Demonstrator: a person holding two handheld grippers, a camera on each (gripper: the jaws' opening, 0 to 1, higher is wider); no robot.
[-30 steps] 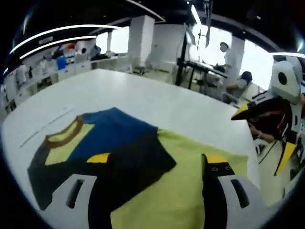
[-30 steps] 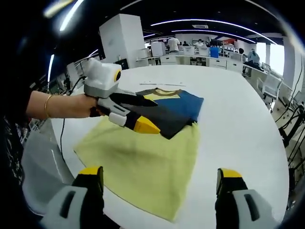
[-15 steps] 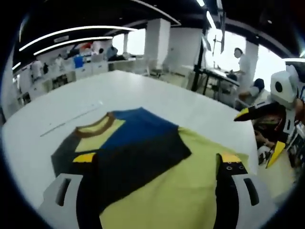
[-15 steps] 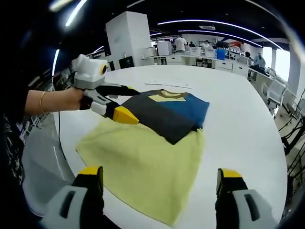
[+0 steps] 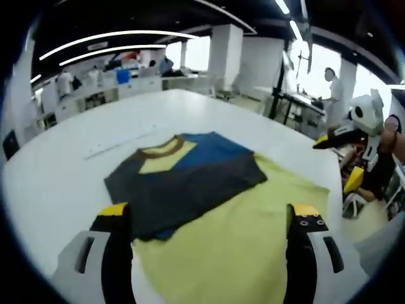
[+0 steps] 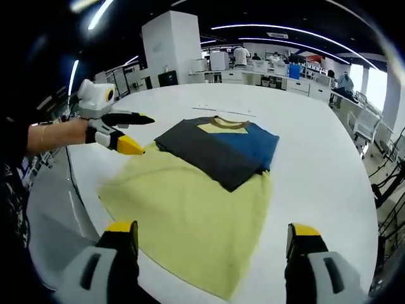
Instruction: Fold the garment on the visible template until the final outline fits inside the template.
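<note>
A white counter [image 6: 329,158] carries a folded garment [image 6: 218,147], dark grey and blue with a yellow collar panel, lying on top of a pale yellow template cloth [image 6: 190,215]. The garment covers the cloth's far end and runs past its far edge onto the bare counter.

In the right gripper view, the left gripper [image 6: 130,133] hangs in the air beside the cloth's left corner, held level by a hand [image 6: 66,132] coming in from the left; its yellow-tipped jaws stand spread, holding nothing. In the left gripper view, the right gripper [image 5: 345,158] floats off the counter's right edge, its jaws likewise apart and empty, the hand behind it hard to make out.

Each view's own jaws rise wide apart from the bottom. Blurred people stand in the background.
</note>
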